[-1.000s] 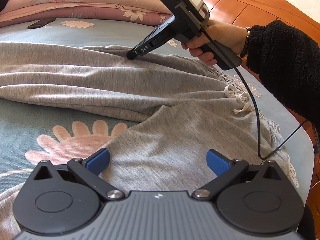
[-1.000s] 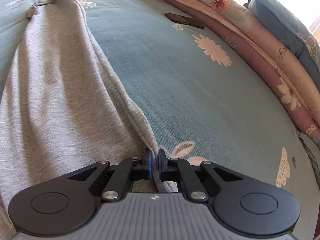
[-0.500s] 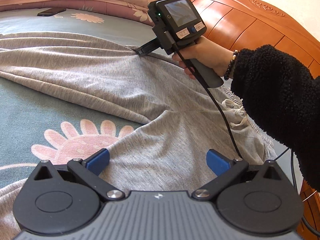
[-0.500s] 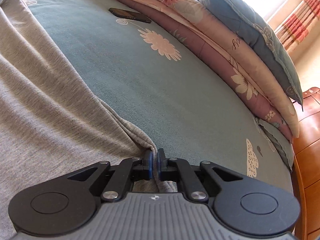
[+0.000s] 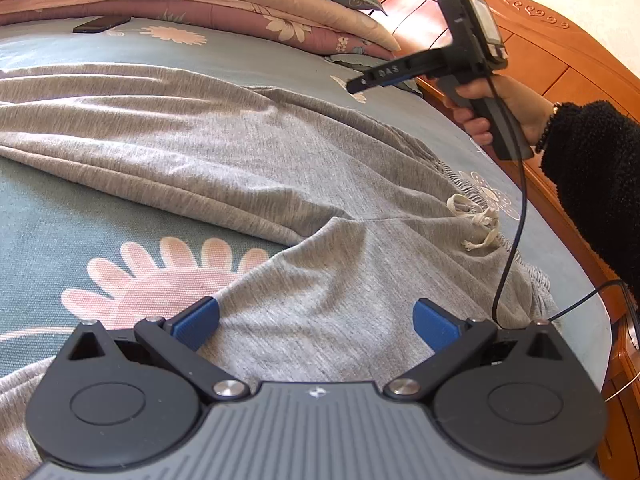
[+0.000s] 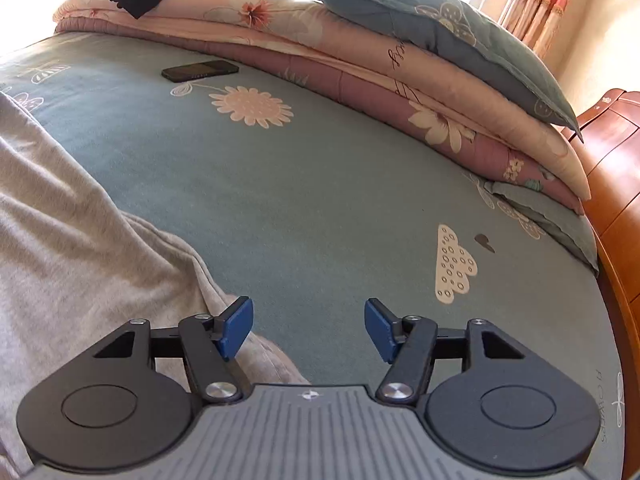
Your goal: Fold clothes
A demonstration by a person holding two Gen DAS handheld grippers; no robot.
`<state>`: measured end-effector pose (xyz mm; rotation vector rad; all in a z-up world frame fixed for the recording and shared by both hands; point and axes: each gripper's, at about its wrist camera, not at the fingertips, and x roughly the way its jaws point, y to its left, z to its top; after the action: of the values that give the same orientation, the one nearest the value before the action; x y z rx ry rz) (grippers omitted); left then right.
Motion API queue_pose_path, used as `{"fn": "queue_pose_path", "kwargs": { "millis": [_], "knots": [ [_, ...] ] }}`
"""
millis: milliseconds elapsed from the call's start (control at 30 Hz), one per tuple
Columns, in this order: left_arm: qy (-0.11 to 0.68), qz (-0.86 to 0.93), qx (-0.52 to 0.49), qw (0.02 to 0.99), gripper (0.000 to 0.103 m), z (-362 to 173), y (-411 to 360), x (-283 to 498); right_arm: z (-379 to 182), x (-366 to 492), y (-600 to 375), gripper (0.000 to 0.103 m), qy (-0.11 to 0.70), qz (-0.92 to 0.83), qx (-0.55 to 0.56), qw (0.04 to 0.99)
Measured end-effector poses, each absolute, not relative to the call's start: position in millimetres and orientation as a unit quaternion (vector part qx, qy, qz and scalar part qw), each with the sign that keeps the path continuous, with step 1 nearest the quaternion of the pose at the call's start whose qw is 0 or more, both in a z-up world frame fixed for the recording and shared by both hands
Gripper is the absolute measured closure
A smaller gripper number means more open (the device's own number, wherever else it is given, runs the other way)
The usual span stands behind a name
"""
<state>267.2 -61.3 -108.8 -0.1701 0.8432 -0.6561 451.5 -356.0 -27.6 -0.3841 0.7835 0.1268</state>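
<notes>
Seen from the left wrist, the grey trousers (image 5: 248, 160) lie flat on the bed (image 5: 48, 208), their long axis running from the legs at the far left to the waistband at the right. One leg stretches leftward across the blue flowered sheet; the other comes down toward the camera and passes under the left tool (image 5: 316, 320). That tool hangs over the nearer leg with its blue pads spread wide, nothing pinched between them. The white drawstring (image 5: 478, 220) sits knotted at the gathered waistband, which points toward the wooden bed frame (image 5: 568, 80). Above the waistband's far corner a hand (image 5: 504, 108) in a black fleecy sleeve (image 5: 596, 176) holds the right tool (image 5: 356, 86) in the air, clear of the cloth. In the right wrist view its pads (image 6: 238, 328) have just been opening and stand apart, with only bare sheet between them; the trousers' edge lies beside the left pad. Farther off, a phone (image 6: 200, 71) lies by the folded quilts (image 6: 360, 64).
</notes>
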Motion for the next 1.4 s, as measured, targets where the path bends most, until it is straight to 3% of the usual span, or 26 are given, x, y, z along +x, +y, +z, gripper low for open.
{"fn": "queue_pose_path", "kwargs": {
  "millis": [433, 467, 500, 533, 567, 800, 967, 1033, 1200, 1267, 1333, 1400],
  "knots": [
    [0.39, -0.313, -0.061, 0.864, 0.001, -111.6, -66.8, 264.7, -71.9, 425.5, -423.6, 0.034, 0.442, 0.09, -0.126, 0.883],
    [0.39, -0.312, -0.058, 0.864, 0.001, -111.5, -67.5, 264.2, -76.5, 426.7, -421.6, 0.038, 0.448, 0.095, -0.123, 0.88],
    [0.389, -0.312, -0.056, 0.865, 0.001, -111.5, -68.0, 263.7, -79.9, 426.1, -418.3, 0.056, 0.45, 0.103, -0.121, 0.879],
    [0.389, -0.312, -0.056, 0.865, 0.001, -111.5, -68.2, 263.5, -81.8, 425.1, -414.3, 0.08, 0.448, 0.104, -0.125, 0.879],
    [0.389, -0.312, -0.056, 0.865, 0.001, -111.5, -68.2, 263.4, -81.5, 423.3, -409.5, 0.087, 0.441, 0.093, -0.138, 0.882],
    [0.391, -0.312, -0.065, 0.863, 0.001, -111.3, -66.1, 264.2, -79.1, 432.9, -397.0, 0.094, 0.415, 0.004, -0.174, 0.893],
    [0.388, -0.31, -0.054, 0.866, 0.001, -111.5, -68.2, 261.4, -91.6, 446.6, -392.1, 0.087, 0.426, -0.03, -0.177, 0.887],
    [0.389, -0.31, -0.052, 0.866, 0.001, -111.0, -68.1, 260.2, -81.5, 442.8, -395.2, 0.072, 0.422, -0.04, -0.161, 0.891],
    [0.389, -0.307, -0.048, 0.867, 0.001, -109.5, -69.9, 259.4, -38.5, 405.8, -399.6, 0.066, 0.404, -0.022, -0.142, 0.903],
    [0.39, -0.306, -0.047, 0.868, 0.001, -109.3, -70.6, 259.5, -26.1, 385.0, -401.9, 0.055, 0.402, -0.018, -0.144, 0.904],
    [0.389, -0.305, -0.047, 0.868, 0.001, -109.2, -71.1, 259.7, -22.8, 368.7, -411.5, 0.035, 0.403, -0.022, -0.13, 0.906],
    [0.389, -0.304, -0.046, 0.868, 0.001, -109.1, -71.4, 259.8, -27.0, 357.6, -425.4, 0.035, 0.405, -0.03, -0.108, 0.907]
  ]
}}
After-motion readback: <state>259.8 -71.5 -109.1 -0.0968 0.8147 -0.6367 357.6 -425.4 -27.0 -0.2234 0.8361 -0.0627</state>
